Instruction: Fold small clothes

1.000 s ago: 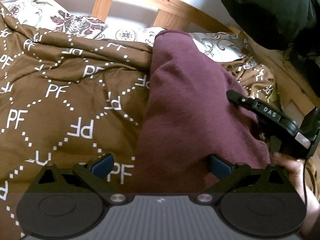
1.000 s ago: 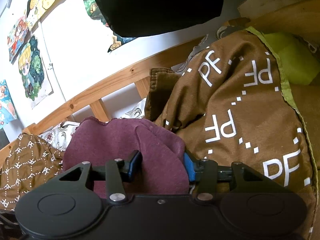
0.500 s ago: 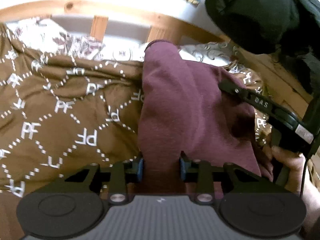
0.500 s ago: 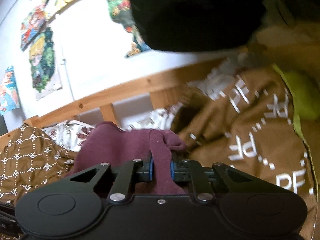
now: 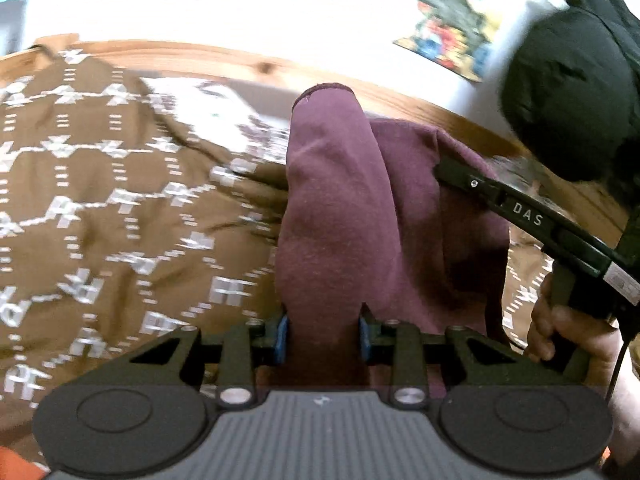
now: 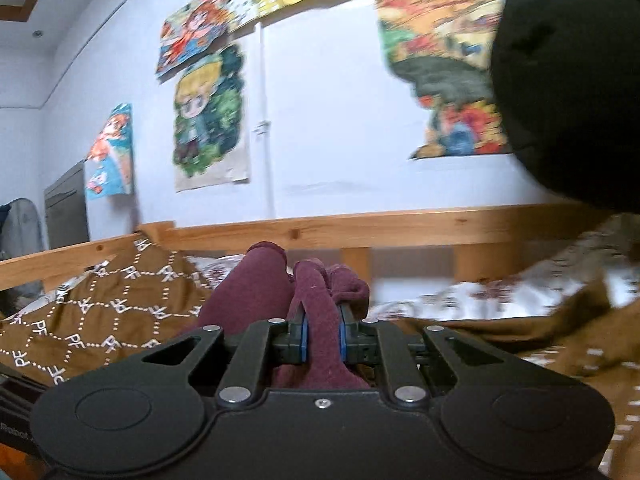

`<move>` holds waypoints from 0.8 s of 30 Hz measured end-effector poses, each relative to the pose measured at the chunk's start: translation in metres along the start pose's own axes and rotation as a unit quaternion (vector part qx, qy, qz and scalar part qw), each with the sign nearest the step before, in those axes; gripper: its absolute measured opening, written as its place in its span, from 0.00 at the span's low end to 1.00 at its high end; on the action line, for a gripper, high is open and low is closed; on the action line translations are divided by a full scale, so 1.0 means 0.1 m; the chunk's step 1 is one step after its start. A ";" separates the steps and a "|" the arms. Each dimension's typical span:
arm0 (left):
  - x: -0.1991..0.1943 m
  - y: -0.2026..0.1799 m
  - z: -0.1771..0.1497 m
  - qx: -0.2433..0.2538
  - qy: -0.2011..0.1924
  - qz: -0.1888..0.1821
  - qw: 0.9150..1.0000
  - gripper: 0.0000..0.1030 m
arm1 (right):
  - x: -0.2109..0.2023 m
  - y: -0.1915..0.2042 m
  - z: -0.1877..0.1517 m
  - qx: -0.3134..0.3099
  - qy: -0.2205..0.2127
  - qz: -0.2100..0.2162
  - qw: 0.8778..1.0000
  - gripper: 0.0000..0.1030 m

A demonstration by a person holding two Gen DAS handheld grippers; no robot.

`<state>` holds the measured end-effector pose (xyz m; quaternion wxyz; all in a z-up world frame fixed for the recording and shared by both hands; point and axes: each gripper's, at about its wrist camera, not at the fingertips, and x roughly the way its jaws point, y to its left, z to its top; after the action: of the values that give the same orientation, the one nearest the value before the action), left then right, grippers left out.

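A maroon garment (image 5: 340,208) is held up off the bed, stretched between both grippers. My left gripper (image 5: 322,338) is shut on its near edge, the blue pads pinching a thick fold. My right gripper (image 6: 322,338) is shut on another bunch of the same maroon garment (image 6: 316,300). The right gripper also shows in the left wrist view (image 5: 532,220), at the right, with the person's hand below it. The garment's far end hangs in front of the wooden rail.
A brown blanket (image 5: 120,220) with white PF letters covers the bed. A wooden bed rail (image 6: 360,228) runs along the far side below a wall with posters. A black garment (image 5: 576,80) hangs at the upper right.
Both grippers have closed on the maroon garment and lifted it off the blanket. The views have tilted up towards the wall.
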<state>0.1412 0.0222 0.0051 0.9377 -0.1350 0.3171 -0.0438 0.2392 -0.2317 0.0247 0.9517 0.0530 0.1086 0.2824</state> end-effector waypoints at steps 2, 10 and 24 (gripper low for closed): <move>-0.03 0.17 0.04 -0.009 -0.010 0.018 1.000 0.35 | 0.20 0.11 0.01 0.016 0.010 0.012 1.000 0.13; 0.08 0.79 0.05 -0.080 0.010 0.031 0.996 0.36 | 1.01 0.55 -0.03 0.020 0.066 0.035 0.997 0.13; 0.01 0.78 0.08 -0.074 0.002 0.032 0.997 0.74 | 1.02 0.46 -0.27 0.001 0.116 -0.090 0.989 0.41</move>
<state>0.1464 0.0988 -0.0108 0.9255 -0.1935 0.3255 0.0098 0.2919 -0.1358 -0.0121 0.9541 0.0112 0.2229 0.1996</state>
